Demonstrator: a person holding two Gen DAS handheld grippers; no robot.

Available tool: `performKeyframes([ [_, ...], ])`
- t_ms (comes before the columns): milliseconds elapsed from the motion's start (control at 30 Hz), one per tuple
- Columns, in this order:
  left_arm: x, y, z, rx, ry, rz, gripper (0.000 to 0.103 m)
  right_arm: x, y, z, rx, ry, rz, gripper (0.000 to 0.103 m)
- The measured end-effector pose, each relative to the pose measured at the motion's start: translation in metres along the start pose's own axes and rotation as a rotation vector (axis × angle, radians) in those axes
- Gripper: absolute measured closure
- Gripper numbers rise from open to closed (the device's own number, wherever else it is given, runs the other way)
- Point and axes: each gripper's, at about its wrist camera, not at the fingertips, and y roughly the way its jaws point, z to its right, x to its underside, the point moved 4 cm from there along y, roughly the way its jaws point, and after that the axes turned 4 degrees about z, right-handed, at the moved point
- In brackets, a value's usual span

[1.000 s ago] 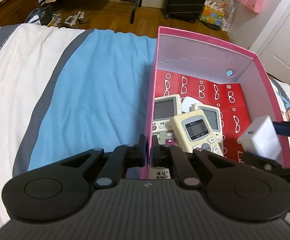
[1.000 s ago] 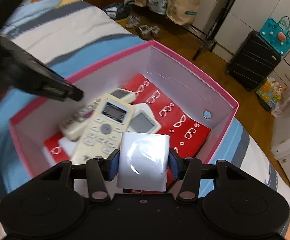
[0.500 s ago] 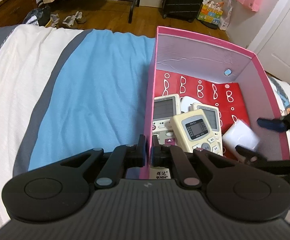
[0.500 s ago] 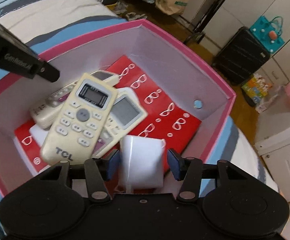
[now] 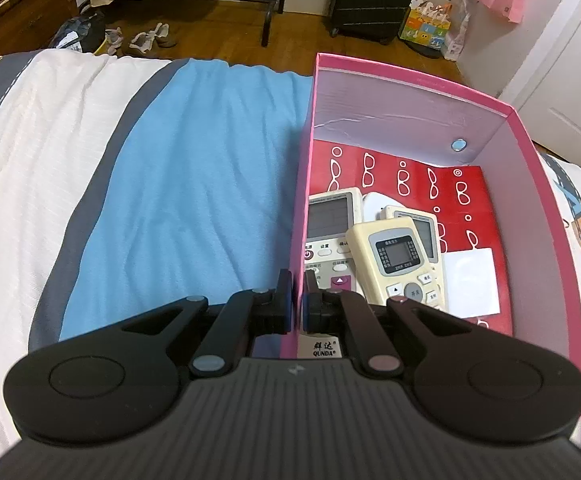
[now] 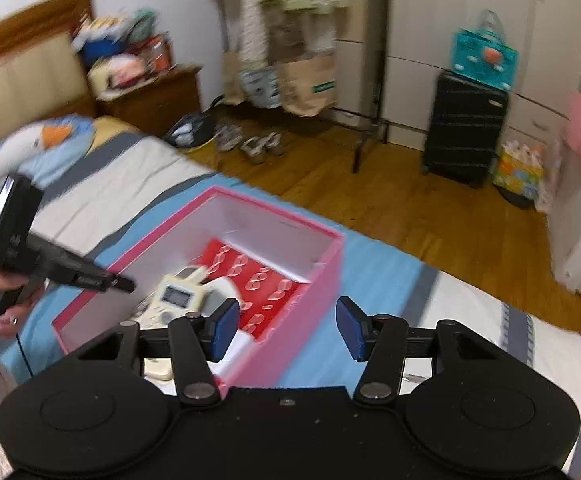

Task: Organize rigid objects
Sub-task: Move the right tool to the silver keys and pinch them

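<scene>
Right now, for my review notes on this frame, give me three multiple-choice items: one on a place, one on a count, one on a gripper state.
1. Where does the white block lie?
A. on the blue bedspread
B. inside the pink box, beside the remotes
C. between the right gripper's pads

2. How many remote controls show in the pink box?
A. one
B. three
C. six

3. How does the left gripper stand?
A. closed on the box's side wall
B. wide open above the bed
C. closed on a remote

Answers:
1 B: the block rests on the red lining next to the cream remote.
2 B: the cream remote overlaps two others, one by the left wall and one behind.
3 A: its pads sit on either side of the pink wall, while the right gripper is open and empty.
</scene>
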Motion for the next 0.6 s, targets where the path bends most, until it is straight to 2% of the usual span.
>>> performKeyframes([
  [200, 0.000, 0.000, 0.002, -0.009, -0.005, -0.002, 0.099, 0.035, 0.005, 0.089, 0.070, 0.221, -0.033, 0.044],
  [400, -0.001, 0.000, 0.004, -0.026, -0.002, -0.008, 0.099, 0.101, 0.052, 0.160, 0.089, 0.571, -0.060, 0.044],
  [467, -0.001, -0.001, 0.004, -0.028, -0.003, -0.009, 0.099, 0.113, 0.067, 0.169, 0.093, 0.612, -0.057, 0.044],
  [600, -0.001, -0.001, 0.004, -0.028, -0.002, -0.009, 0.099, 0.119, 0.095, 0.175, 0.112, 0.615, -0.044, 0.045],
])
